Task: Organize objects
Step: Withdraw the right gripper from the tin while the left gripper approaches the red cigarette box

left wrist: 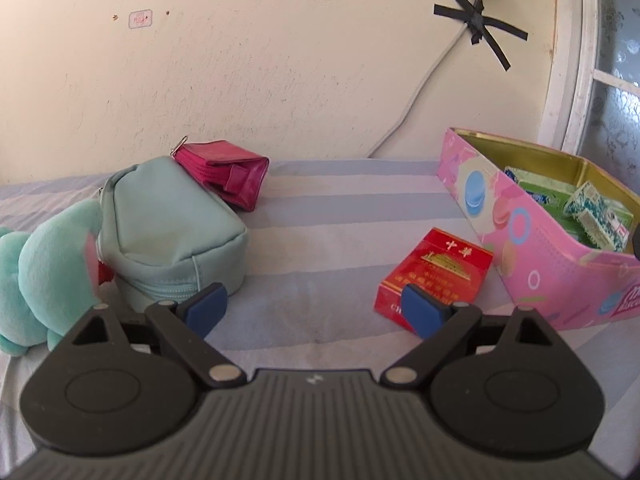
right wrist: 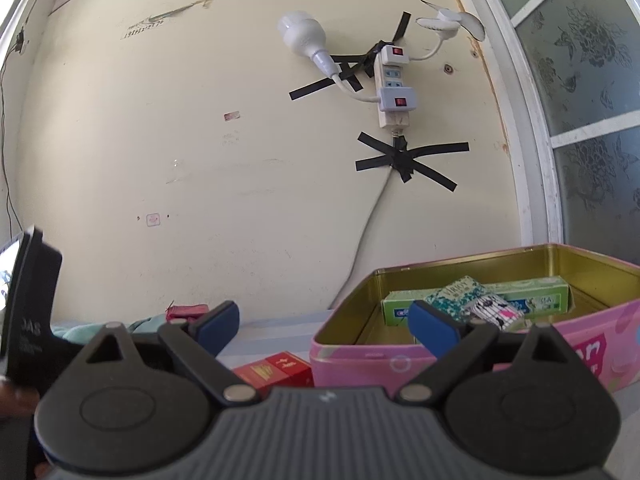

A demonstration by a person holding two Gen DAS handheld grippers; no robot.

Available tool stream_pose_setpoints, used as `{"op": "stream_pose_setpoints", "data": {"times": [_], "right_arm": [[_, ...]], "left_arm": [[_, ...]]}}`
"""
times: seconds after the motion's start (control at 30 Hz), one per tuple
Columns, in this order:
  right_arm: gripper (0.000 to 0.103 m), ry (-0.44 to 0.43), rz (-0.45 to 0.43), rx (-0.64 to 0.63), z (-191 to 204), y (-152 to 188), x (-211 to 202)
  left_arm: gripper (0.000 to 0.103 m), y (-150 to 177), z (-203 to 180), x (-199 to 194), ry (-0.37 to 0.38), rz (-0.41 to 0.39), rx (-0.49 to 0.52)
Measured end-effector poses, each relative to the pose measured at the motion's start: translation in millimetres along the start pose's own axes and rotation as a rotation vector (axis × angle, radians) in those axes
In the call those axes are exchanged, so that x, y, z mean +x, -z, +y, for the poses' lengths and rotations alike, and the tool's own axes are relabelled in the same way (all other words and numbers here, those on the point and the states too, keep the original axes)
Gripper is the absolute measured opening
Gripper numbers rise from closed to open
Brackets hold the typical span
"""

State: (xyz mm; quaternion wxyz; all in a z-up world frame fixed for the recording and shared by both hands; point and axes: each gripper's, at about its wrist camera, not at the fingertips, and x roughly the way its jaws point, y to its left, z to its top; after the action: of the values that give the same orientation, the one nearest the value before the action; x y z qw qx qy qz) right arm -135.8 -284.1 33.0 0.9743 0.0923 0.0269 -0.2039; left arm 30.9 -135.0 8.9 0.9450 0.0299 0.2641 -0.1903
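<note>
1. I am holding my left gripper [left wrist: 314, 310] low over the striped bed cover [left wrist: 340, 216], its blue pads spread wide apart with nothing between them.
2. I am looking at the red cigarette pack [left wrist: 434, 278], which is lying flat on the cover just beside the near wall of the pink tin [left wrist: 532, 256]; I cannot tell whether the two touch.
3. From my left fingers the pack is sitting ahead and to the right: my right-hand pad is covering its near corner in the left wrist view, so the gap between the pads is falling to the left of it.
4. The pack's long axis is running away from me and leaning to the right, roughly along the tin's near wall.
5. I am keeping my right gripper [right wrist: 324, 324] higher up, pads also wide apart and empty, pointing at the tin's [right wrist: 360, 344] open top, where the green box [right wrist: 532, 298] and small patterned packs are already lying.
6. In the right wrist view the pack [right wrist: 276, 370] is showing low between my pads, left of the tin.
7. I am judging the left gripper the nearer one to the pack; it would need to shift right and turn to straddle the short sides.
8. The teal pouch [left wrist: 172, 236], the pink wallet [left wrist: 228, 176] leaning on it and the plush toy [left wrist: 44, 272] are waiting well off to the left.
</note>
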Motion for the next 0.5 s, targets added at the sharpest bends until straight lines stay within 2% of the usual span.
{"op": "stream_pose_setpoints", "data": {"times": [0.33,0.5], "right_arm": [[0.095,0.048,0.0,0.132,-23,-1,3],[0.097,0.049,0.013,0.175,-31,-1,5]], "left_arm": [[0.096,1,-2,-3,0.014,-0.013,0.005],[0.102,-1,-16,-12,0.071,-0.074,0.094]]}}
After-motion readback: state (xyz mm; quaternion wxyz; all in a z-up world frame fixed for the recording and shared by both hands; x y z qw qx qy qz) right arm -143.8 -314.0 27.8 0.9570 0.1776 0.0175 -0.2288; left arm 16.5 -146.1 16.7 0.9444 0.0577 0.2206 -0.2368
